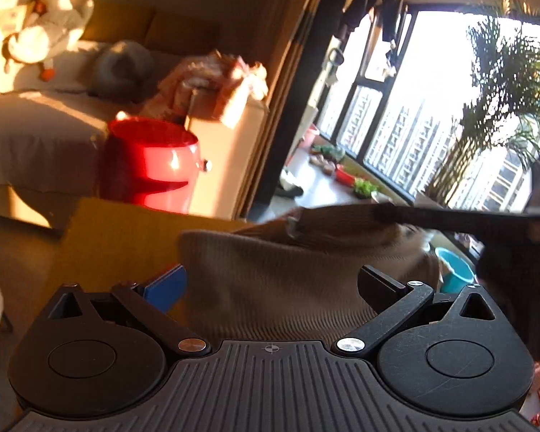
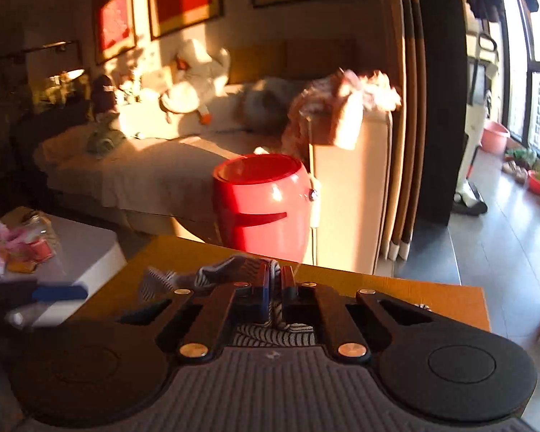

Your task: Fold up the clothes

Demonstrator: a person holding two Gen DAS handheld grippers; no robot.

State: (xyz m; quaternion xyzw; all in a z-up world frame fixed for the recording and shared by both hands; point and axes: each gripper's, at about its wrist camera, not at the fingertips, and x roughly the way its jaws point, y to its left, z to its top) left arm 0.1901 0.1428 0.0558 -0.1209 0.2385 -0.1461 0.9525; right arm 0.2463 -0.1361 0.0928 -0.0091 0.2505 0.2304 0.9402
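Observation:
A striped, ribbed garment (image 1: pixel 277 288) lies on the yellow-orange table (image 1: pixel 100 223) and is lifted at its far edge. My left gripper (image 1: pixel 270 284) stands open, its blue pad (image 1: pixel 165 286) and black finger far apart, with the cloth spread between and below them. In the left wrist view my right gripper (image 1: pixel 298 224) is a blurred dark bar coming in from the right, pinching the raised edge. In the right wrist view the right gripper (image 2: pixel 276 280) is shut on a fold of the striped garment (image 2: pixel 234 270) above the table (image 2: pixel 414 291). The left gripper (image 2: pixel 59 292) shows blurred at the left.
A red barrel-shaped stool (image 2: pixel 262 205) stands just beyond the table, beside a white cabinet (image 2: pixel 345 194) with crumpled clothes on top. A bed with plush toys (image 2: pixel 194 82) lies behind. A white low table (image 2: pixel 86 248) is at the left, and a teal bucket (image 1: pixel 453 270) at the right.

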